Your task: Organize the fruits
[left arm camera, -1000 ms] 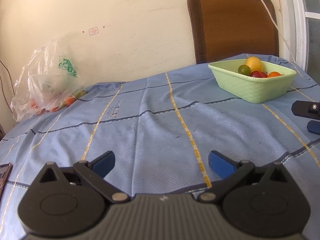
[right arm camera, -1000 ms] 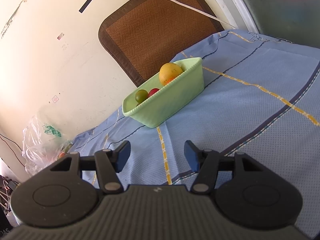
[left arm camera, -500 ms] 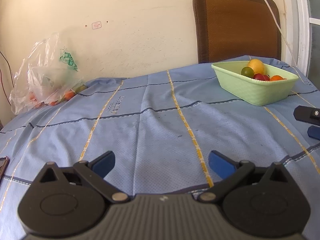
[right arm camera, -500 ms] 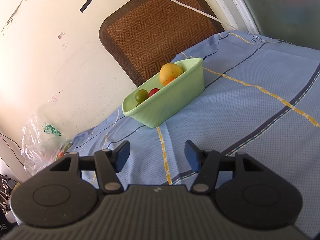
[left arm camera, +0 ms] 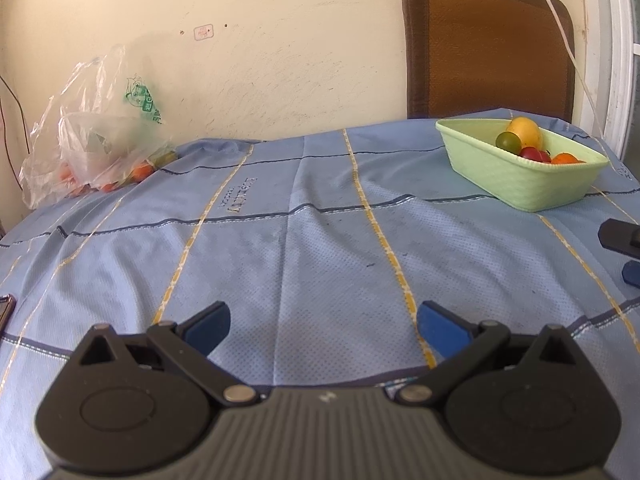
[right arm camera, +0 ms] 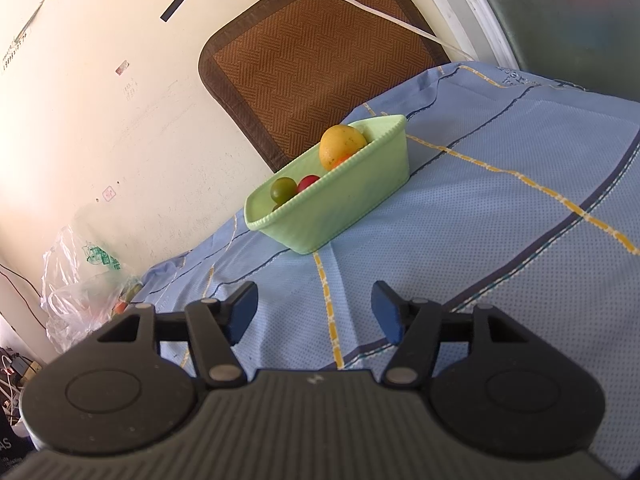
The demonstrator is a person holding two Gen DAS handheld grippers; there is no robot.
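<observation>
A light green basket (left arm camera: 528, 184) sits on the blue tablecloth at the far right; it also shows in the right wrist view (right arm camera: 340, 208). It holds a yellow fruit (left arm camera: 525, 130), a green one (left arm camera: 508, 142), a red one (left arm camera: 532, 154) and an orange one (left arm camera: 564, 158). A clear plastic bag (left arm camera: 96, 136) with more small orange fruits lies at the far left by the wall. My left gripper (left arm camera: 324, 326) is open and empty over the near middle of the table. My right gripper (right arm camera: 314, 312) is open and empty, short of the basket.
A brown chair back (left arm camera: 488, 44) stands behind the table against the wall. A white cable (left arm camera: 568, 48) hangs across it. The right gripper's edge (left arm camera: 620, 236) shows at the right of the left wrist view. A dark flat object (left arm camera: 6, 312) lies at the left table edge.
The left gripper has turned slightly left and pulled back a little, so the basket sits further right in its view. The right gripper has barely moved. Both stay open.
</observation>
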